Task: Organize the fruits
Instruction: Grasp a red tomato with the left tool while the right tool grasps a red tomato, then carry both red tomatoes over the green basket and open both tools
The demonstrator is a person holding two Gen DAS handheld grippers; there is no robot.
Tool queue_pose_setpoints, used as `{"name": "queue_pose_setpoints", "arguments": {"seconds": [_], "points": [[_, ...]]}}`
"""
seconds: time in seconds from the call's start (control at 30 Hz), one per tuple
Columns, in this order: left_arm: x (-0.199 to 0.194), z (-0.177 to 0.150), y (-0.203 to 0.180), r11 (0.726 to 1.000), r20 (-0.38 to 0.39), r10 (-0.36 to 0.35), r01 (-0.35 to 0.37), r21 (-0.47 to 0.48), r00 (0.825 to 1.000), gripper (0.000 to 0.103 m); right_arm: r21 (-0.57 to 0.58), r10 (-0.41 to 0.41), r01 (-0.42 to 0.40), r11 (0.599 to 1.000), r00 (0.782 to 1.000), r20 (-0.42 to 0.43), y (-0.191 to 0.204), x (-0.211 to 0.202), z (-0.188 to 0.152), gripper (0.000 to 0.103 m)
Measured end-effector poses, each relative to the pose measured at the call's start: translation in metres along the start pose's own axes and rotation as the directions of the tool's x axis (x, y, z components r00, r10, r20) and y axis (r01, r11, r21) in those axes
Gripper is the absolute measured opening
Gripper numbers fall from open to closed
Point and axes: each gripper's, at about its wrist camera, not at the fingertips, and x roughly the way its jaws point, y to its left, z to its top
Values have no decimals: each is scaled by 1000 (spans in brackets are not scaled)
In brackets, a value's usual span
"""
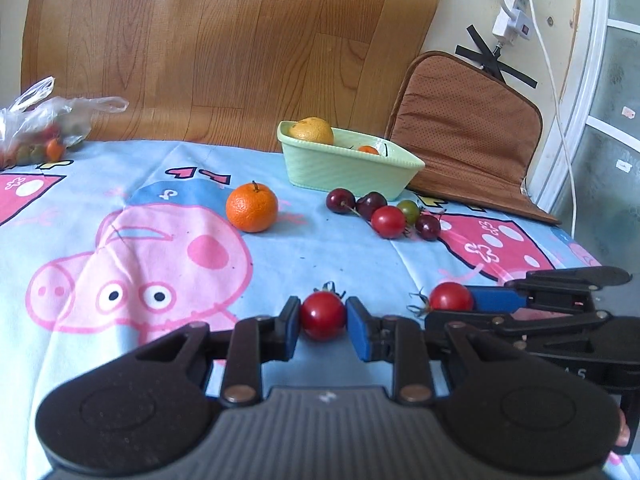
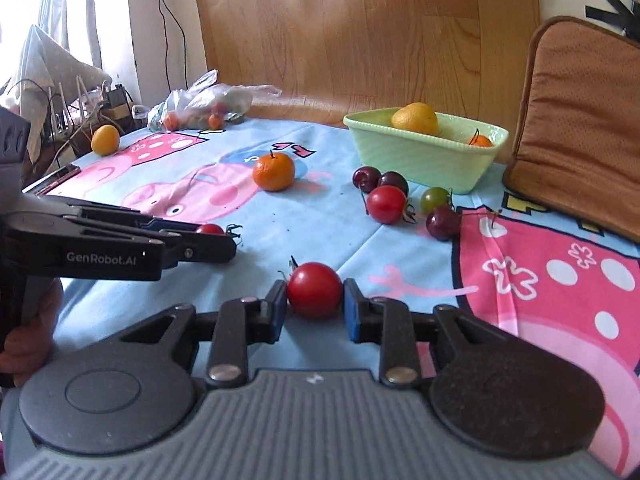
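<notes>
My left gripper is shut on a red cherry tomato, low over the cartoon cloth. My right gripper is shut on another red cherry tomato. Each gripper shows from the side in the other view: the right gripper with its tomato, the left gripper with its tomato. A pale green basket at the back holds a yellow-orange citrus and a small orange one. A mandarin lies on the cloth.
In front of the basket lie dark cherries, a red tomato and a green tomato. A plastic bag of fruit sits far left, near a yellow fruit. A brown cushion leans at the right.
</notes>
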Motion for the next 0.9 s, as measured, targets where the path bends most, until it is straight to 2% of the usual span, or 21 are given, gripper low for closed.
{"name": "queue_pose_setpoints", "arguments": {"seconds": [0.37, 0.43, 0.53, 0.6, 0.73, 0.9], "points": [[-1, 0, 4, 1000, 4, -13, 14, -25, 1000, 25, 13, -19, 18, 1000, 999, 51, 0, -8, -1, 32], [-2, 1, 5, 999, 11, -15, 15, -31, 1000, 25, 28, -13, 11, 1000, 998, 53, -2, -8, -1, 32], [-3, 7, 12, 996, 11, -53, 54, -69, 999, 25, 74, 23, -26, 997, 999, 45, -10, -7, 3, 32], [-3, 19, 17, 992, 18, -89, 90, -92, 996, 25, 113, 43, -50, 992, 997, 59, -21, -8, 11, 32], [4, 62, 14, 994, 72, -94, 98, -57, 993, 25, 141, -1, -19, 990, 991, 135, -46, -7, 38, 32], [45, 121, 8, 995, 85, -100, 101, -17, 991, 25, 153, -53, 21, 988, 977, 208, -85, 14, 74, 32]]}}
